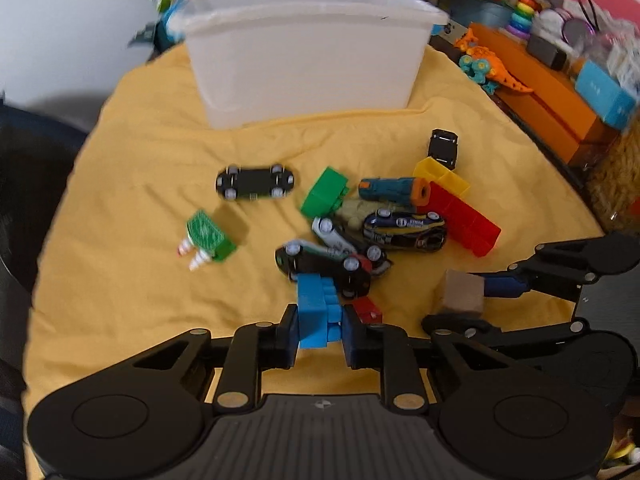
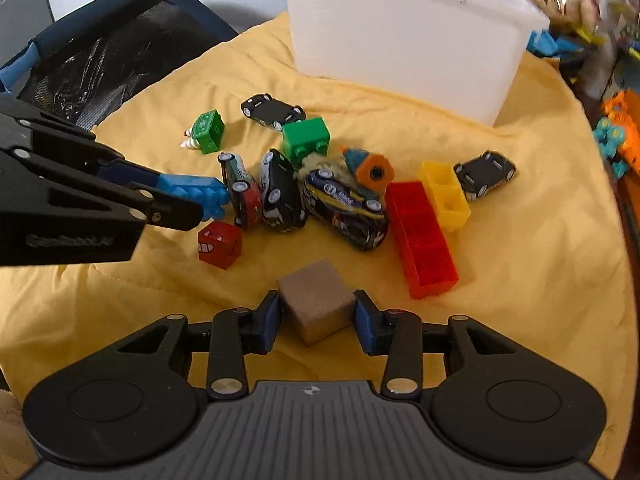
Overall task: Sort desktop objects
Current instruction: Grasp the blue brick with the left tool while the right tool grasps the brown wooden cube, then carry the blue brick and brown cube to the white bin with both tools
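My left gripper (image 1: 320, 326) is shut on a blue studded brick (image 1: 318, 312), at the near edge of a toy pile on the yellow cloth (image 1: 140, 280). From the right wrist view, the left gripper (image 2: 200, 200) reaches in from the left with that blue brick (image 2: 200, 194). My right gripper (image 2: 316, 316) has a brown cube (image 2: 316, 300) between its pads, which touch its left and right corners while it rests on the cloth. The pile holds toy cars (image 2: 280, 192), a red face cube (image 2: 220, 244) and green (image 2: 306, 136), red (image 2: 424, 240) and yellow (image 2: 444, 192) bricks.
A white translucent bin (image 2: 400, 32) stands at the back of the cloth. Apart from the pile lie a green cube with cones (image 1: 206, 240) and an upturned car (image 1: 256, 183). A dark mesh chair (image 2: 100, 52) is at the left. Cluttered shelves with an orange dinosaur (image 1: 488, 64) are at the right.
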Available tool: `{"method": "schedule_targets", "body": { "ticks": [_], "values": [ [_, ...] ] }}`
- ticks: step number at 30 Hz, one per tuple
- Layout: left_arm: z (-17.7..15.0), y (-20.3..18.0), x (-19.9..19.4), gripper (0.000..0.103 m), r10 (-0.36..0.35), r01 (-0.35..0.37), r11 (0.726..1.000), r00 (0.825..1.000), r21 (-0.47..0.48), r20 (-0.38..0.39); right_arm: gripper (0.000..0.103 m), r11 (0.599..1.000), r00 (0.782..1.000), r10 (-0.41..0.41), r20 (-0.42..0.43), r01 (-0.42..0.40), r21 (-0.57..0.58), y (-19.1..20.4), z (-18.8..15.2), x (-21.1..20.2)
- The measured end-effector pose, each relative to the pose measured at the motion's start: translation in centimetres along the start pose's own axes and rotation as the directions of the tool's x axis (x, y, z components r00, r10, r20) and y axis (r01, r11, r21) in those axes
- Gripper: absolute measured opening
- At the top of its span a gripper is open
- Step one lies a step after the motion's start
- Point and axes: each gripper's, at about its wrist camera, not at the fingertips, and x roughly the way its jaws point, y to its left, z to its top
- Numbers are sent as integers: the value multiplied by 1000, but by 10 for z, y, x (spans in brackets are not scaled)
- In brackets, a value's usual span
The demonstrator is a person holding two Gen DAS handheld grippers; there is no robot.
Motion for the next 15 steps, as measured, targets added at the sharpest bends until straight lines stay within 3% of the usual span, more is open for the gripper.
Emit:
{"method": "schedule_targets", "body": {
  "ticks": [3,8,11,15],
  "values": [
    [-9,12,-1,25,-32,32,999,999,-30,0,42,1000,1000,4,3,-4,-4,-1,0,-2],
    [-9,16,-6,25,-24,24,1000,1000,-19,8,42,1000,1000,-1,18,1,2,-4,-1,-6],
    [-7,13,0,25,-15,16,1000,1000,20,-20,42,1000,1000,-3,9,3,-12,-5,0,-6],
    [-13,15,15,26,-21,22,1000,997,2,-74,42,1000,1000,15,11,-15,0,-9,-1,-4]
  ]
}}
